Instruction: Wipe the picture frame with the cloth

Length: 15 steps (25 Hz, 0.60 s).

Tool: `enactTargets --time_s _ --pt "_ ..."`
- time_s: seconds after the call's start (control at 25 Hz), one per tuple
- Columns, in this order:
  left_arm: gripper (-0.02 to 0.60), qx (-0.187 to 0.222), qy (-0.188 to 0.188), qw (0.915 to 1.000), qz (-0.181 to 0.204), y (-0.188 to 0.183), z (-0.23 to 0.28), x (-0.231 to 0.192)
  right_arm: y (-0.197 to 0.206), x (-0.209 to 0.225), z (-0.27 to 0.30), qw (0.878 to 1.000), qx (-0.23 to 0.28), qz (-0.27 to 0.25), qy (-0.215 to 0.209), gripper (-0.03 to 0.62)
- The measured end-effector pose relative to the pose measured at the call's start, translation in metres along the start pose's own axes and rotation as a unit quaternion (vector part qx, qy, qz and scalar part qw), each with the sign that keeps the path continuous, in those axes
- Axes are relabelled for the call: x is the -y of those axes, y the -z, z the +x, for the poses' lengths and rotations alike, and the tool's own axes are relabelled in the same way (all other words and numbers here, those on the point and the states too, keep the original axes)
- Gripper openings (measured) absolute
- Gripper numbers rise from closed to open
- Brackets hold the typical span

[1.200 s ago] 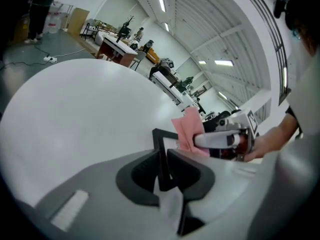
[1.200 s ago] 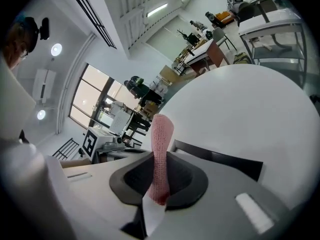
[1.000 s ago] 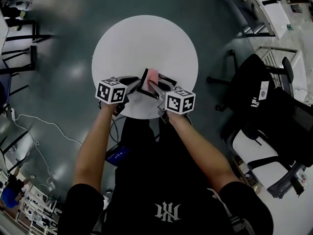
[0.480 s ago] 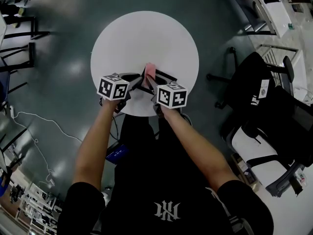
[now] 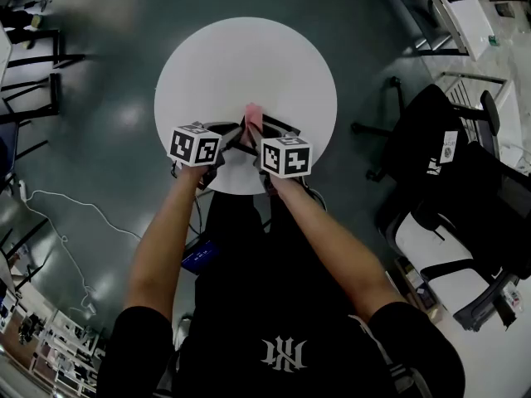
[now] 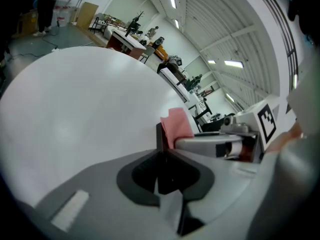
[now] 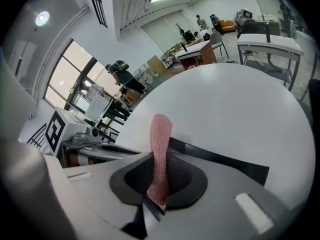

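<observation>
A black picture frame (image 5: 280, 128) stands near the front edge of the round white table (image 5: 241, 65). My left gripper (image 5: 232, 138) is shut on the frame's thin edge (image 6: 159, 134), which shows between its jaws in the left gripper view. My right gripper (image 5: 255, 136) is shut on a pink cloth (image 5: 253, 116). The cloth (image 7: 161, 149) sticks up from its jaws, right against the frame (image 7: 220, 159). In the left gripper view the cloth (image 6: 177, 126) lies against the frame's right side, with the right gripper's marker cube (image 6: 265, 121) behind it.
Black office chairs (image 5: 448, 164) stand to the right of the table. Cables (image 5: 58, 214) trail over the floor at the left. A blue object (image 5: 199, 259) lies on the floor under the table's near edge. Desks (image 5: 456, 15) line the upper right.
The right gripper has moved left with the cloth, closer to the frame and to the left gripper. The left gripper has shifted slightly right, still holding the frame.
</observation>
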State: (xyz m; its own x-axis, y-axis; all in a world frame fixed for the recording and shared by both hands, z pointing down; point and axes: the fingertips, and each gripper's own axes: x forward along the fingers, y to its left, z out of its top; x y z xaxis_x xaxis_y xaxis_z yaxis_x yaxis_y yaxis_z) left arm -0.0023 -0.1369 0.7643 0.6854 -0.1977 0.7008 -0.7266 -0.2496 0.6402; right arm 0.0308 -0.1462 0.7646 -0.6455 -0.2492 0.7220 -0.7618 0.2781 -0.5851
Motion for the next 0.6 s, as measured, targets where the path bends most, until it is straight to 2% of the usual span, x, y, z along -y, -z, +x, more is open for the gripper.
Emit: enactTargets --time_s 0.28,0.6 --pt "0.041 0.001 -0.011 0.9999 0.012 0.001 -0.003 0.0 0.004 0.009 -0.011 1.0 -0.001 0.012 0.013 0.034" --pt "0.054 -0.012 -0.012 0.9998 0.01 0.001 -0.003 0.0 0.011 0.032 -0.032 0.998 -0.005 0.032 0.046 0.032"
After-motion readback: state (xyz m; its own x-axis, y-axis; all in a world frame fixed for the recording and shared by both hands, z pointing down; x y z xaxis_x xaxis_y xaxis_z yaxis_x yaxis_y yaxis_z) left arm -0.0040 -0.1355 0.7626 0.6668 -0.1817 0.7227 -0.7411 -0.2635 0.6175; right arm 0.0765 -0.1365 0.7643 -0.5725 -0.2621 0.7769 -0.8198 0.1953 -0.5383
